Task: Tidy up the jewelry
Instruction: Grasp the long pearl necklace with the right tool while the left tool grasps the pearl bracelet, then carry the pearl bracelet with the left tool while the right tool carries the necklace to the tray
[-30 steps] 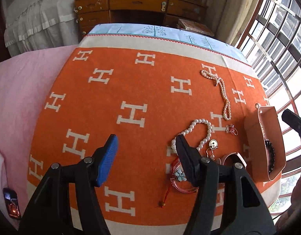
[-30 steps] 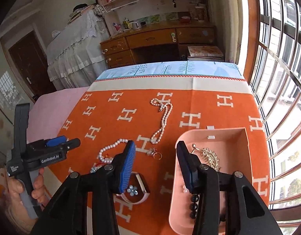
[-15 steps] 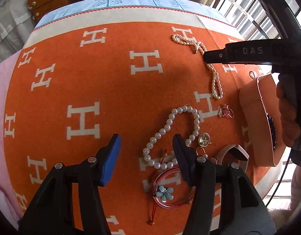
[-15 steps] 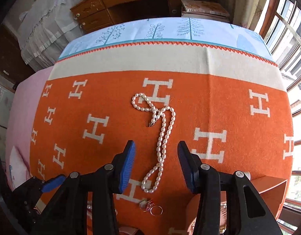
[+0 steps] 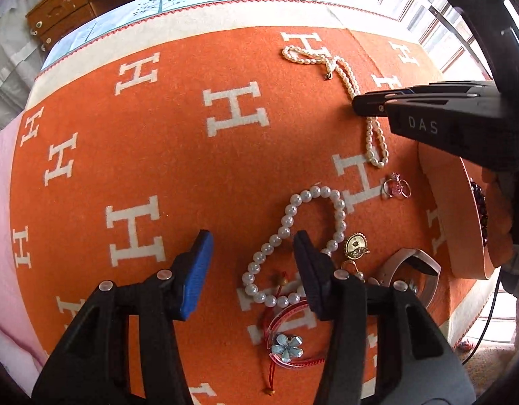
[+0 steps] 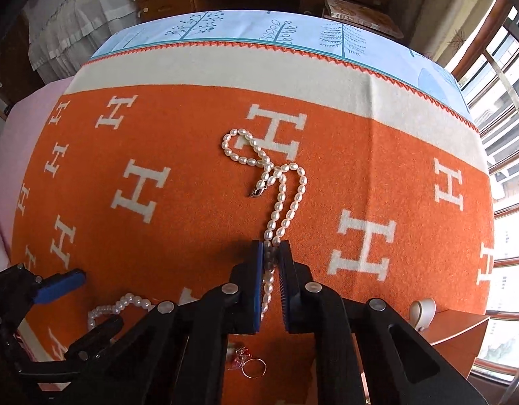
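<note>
1. While the left claw [image 5: 251, 263] hangs steeply over the orange blanket [image 5: 192, 168], its jaws are narrowing with nothing pressed between them; the left-wrist view shows the round-bead pearl bracelet [image 5: 293, 246] lying partly in the gap, its right side running behind the right finger. Just right of it lie a gold pendant [image 5: 355, 244] and a pink ring [image 5: 396, 187]; a red bangle with a blue flower [image 5: 288, 344] lies nearer the camera. The right claw [image 5: 357, 106] reaches in from the right, tip down on the long pearl necklace [image 5: 347, 81], with the pink tray [image 5: 461, 222] at the right edge.

2. Seen from the right wrist, the right claw [image 6: 271, 256] is pressed together on the long pearl necklace [image 6: 279, 202], pinching both strands near its lower loop, pointing steeply down at the blanket. The rest of the strand and its clasp trail away on the cloth.

3. To do this step well, judging from the grip: lift straight and slowly so the trailing beads follow without snagging the blanket's nap, keep the pinch firm, then carry it toward the tray corner [image 6: 461, 337] at the lower right.
</note>
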A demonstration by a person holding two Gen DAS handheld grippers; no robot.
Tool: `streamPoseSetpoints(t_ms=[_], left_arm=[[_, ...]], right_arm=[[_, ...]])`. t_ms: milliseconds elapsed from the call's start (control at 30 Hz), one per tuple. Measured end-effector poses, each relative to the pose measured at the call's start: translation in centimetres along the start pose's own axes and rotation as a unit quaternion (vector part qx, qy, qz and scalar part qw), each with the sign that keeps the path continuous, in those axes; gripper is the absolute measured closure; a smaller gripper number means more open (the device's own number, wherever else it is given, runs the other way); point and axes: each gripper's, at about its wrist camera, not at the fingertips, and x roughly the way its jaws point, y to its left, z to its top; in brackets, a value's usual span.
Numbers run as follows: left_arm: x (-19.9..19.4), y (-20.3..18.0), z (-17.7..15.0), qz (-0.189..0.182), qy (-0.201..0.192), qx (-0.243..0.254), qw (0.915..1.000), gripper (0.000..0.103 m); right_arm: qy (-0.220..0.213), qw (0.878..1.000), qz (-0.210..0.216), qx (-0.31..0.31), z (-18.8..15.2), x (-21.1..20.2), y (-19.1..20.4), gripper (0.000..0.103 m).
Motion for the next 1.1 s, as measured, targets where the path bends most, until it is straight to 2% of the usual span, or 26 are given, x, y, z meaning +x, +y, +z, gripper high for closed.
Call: streamPoseSetpoints(t_ms=[67,133,200,233,400,500,667,867,1100], left_arm=[[0.2,-0.8,0.1,0.016,0.001,0.014,0.9998,0.06],[0.1,-1.7,0.1,0.015,0.002,0.018,0.9997,0.07],[0.2,-2.1,0.3,0.012,0.005,0.019,0.9997,0.094],[0.2,-2.3,0.4,0.011,0.005,0.019,0.9997,0.097],[0.1,-2.3,0.7,-0.003,-0.006,-0.014,0.9999,0.098],[-1.5,-2.4,0.8,-0.004,-0.034,-0.031,0.9989,0.098],[-6.6,-3.7,1.5,-0.013,-0.095,-0.036,0.9947,0.098],[-14.1,-5.2,1.3,-0.038,-0.165,-0.034,0.985,0.098],[-19.0,-10.4,1.1,-0.07,-0.211,-0.007,0.9751,0.098]], right_arm=[[-0.001,1.0,0.023,0.018,0.0,-0.1,-0.5,0.098],[-0.001,0.998,0.059,0.038,-0.2,-0.5,-1.1,0.098],[-0.013,0.996,0.08,0.048,-0.6,-1.5,-1.5,0.098],[-0.022,0.995,0.089,0.051,-0.8,-2.2,-1.6,0.098],[-0.076,0.987,0.127,0.058,-1.7,-7.4,-2.0,0.098],[-0.109,0.982,0.146,0.055,-2.5,-11.0,-2.1,0.098],[-0.166,0.97,0.171,0.053,-4.1,-17.2,-3.0,0.098],[-0.238,0.947,0.204,0.07,-7.6,-24.6,-5.6,0.098],[-0.302,0.919,0.231,0.102,-13.5,-31.0,-10.5,0.098]])
